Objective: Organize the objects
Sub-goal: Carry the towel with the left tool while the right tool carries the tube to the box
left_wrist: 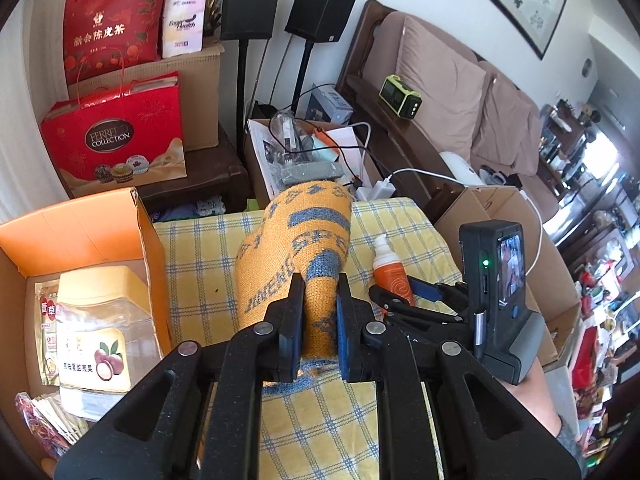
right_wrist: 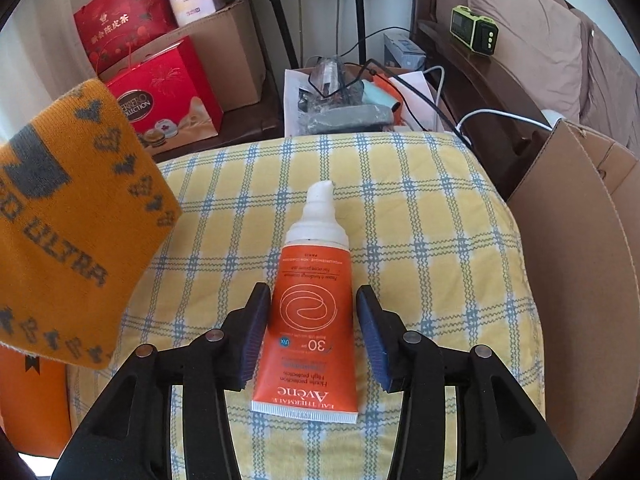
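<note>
My left gripper [left_wrist: 319, 284] is shut on an orange knitted sock [left_wrist: 296, 232] with grey lettering, which hangs draped over a yellow checked cushion [left_wrist: 200, 264]. In the right wrist view the same sock [right_wrist: 72, 216] hangs at the left, off the cushion. An orange sunscreen tube [right_wrist: 308, 320] with a white pump cap lies flat on the cushion [right_wrist: 420, 208], cap pointing away. My right gripper [right_wrist: 313, 294] straddles the tube's lower half, open, with a gap on the right side. The left wrist view shows the tube [left_wrist: 390, 270] beside the right gripper [left_wrist: 404, 294].
An open orange cardboard box [left_wrist: 80, 224] at the left holds a clear jar with a yellow lid [left_wrist: 96, 320] and packets. An open brown cardboard box [right_wrist: 580, 240] stands right of the cushion. Red gift bags [left_wrist: 116, 140], speaker stands, cables and a sofa lie behind.
</note>
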The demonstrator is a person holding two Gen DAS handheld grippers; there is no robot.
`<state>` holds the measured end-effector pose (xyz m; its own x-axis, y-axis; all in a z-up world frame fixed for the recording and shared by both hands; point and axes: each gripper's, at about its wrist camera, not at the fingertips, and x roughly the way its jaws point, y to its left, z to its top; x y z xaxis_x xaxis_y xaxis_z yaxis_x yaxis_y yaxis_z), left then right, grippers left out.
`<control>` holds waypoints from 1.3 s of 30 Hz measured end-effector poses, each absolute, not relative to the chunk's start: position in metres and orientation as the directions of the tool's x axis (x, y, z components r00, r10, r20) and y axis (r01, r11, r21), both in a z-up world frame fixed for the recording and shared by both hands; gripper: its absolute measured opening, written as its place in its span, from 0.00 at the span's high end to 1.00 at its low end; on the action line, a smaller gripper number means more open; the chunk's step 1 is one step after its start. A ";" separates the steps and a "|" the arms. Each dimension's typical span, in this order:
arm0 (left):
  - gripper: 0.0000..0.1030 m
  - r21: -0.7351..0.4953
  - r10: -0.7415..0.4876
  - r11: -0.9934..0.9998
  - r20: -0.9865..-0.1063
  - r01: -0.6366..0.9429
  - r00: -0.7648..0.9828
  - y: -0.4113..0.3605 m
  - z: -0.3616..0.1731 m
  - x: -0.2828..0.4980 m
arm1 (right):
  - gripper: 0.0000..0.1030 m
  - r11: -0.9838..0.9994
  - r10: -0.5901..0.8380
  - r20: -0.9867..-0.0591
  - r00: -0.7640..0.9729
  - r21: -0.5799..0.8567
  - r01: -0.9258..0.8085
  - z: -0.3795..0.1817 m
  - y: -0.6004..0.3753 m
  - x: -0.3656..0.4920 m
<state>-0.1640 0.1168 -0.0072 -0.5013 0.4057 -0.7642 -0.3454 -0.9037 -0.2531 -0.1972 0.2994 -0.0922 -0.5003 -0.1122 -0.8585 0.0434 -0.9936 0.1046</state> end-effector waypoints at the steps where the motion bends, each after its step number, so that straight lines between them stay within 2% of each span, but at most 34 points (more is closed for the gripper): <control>1: 0.88 -0.253 0.404 -0.904 -0.767 -0.344 -0.499 0.118 -0.009 -0.165 | 0.55 -0.994 -0.111 -0.857 -0.503 0.099 0.049 -0.092 0.298 -0.198; 3: 0.88 -0.255 0.403 -0.905 -0.770 -0.341 -0.494 0.120 -0.013 -0.165 | 0.59 -0.995 -0.096 -0.856 -0.508 0.074 0.064 -0.093 0.295 -0.198; 10: 0.88 -0.250 0.403 -0.904 -0.770 -0.346 -0.496 0.123 -0.013 -0.162 | 0.61 -0.995 -0.099 -0.835 -0.542 0.071 0.073 -0.084 0.292 -0.192; 24: 0.88 -0.238 0.406 -0.907 -0.715 -0.347 -0.570 0.108 0.033 -0.146 | 0.61 -0.990 -0.127 -0.743 -0.657 0.057 0.128 -0.002 0.275 -0.161; 39: 0.88 -0.226 0.354 -0.935 -0.651 -0.275 -0.671 0.025 0.088 -0.119 | 0.61 -0.960 -0.241 -0.687 -0.685 0.067 0.270 0.057 0.211 -0.128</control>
<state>-0.1190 0.0249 0.0876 -0.6713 0.3544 -0.6510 -0.2745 -0.9347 -0.2257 -0.1281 0.2108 0.0569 -0.6851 -0.2409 -0.6874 0.2703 -0.9604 0.0672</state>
